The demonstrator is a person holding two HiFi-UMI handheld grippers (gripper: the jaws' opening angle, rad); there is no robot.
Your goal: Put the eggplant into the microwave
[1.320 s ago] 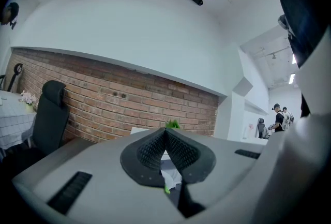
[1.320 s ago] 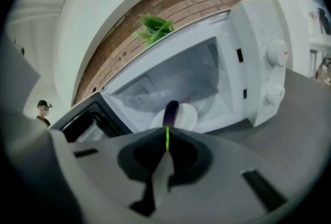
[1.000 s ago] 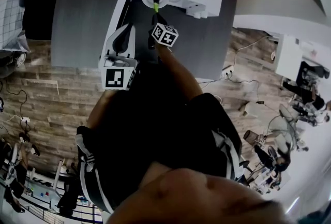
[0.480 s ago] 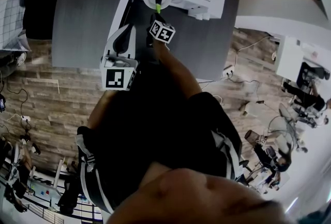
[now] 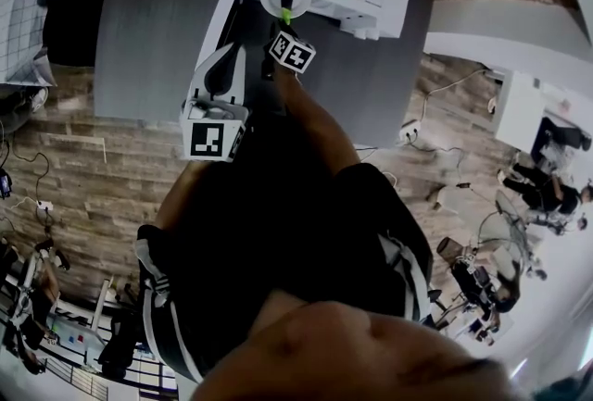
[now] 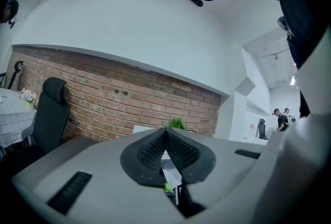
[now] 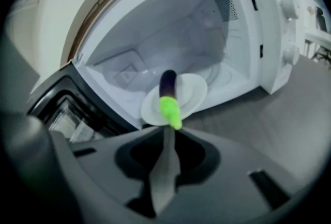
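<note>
Purple eggplant (image 7: 167,86) lies on white plate (image 7: 194,91) at the front of the open microwave (image 7: 243,21), centre frame, green stem toward camera. Right gripper (image 7: 168,132) jaws have just been opening: narrow gap, stem tip at their tips, not pinched. Looks like the release. Left gripper (image 6: 165,132) closed, empty, probably parked clear.

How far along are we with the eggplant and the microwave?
Done: the microwave stands open and the eggplant lies on the white plate at its mouth. In hand: the right gripper has just been opening, the green stem tip loose at its jaw tips. Left: withdraw, close the door. The left gripper is shut, empty.
</note>
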